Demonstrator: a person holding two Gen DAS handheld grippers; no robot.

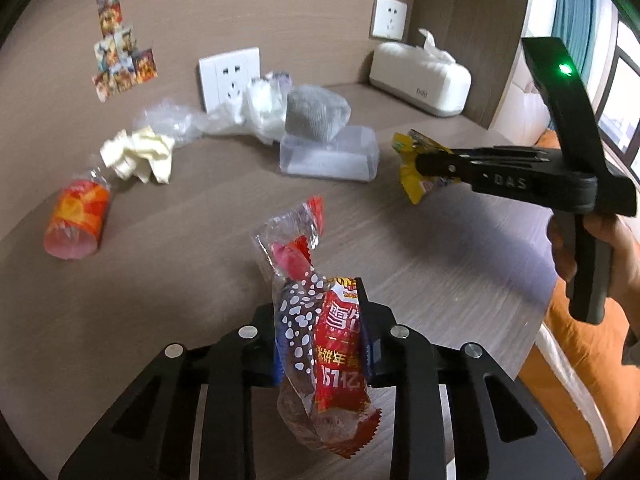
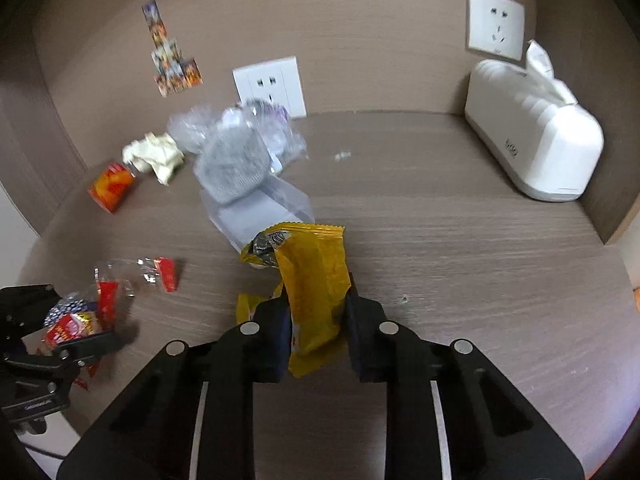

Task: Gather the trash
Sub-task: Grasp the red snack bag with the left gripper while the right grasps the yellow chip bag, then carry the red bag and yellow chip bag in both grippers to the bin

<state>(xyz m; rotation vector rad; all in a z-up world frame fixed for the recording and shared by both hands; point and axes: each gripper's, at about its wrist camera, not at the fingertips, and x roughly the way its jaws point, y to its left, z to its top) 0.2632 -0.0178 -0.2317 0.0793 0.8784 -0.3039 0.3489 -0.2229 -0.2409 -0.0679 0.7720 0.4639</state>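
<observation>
Both tongs pinch snack wrappers above the wood-grain bench.

The left tongs (image 1: 324,344) are pressed onto a crinkly clear-and-red wrapper (image 1: 320,340) with white spots on blue; its lower end hangs past the pads and hides the gap between them. The right tongs (image 2: 318,320) clamp a glossy yellow wrapper (image 2: 316,280) with a crimped top edge, its torn mouth showing silver foil. A hand (image 1: 592,252) on the right grip is cut off at the frame edge. Still on the bench (image 1: 180,280): an orange-red wrapper (image 1: 78,220), crumpled cream paper (image 1: 138,154), blurred clear film (image 1: 168,120), and a grey knitted lump (image 1: 316,114) resting on a frosted plastic box (image 1: 330,156). A white tissue box (image 1: 420,80) sits in the far corner.
</observation>
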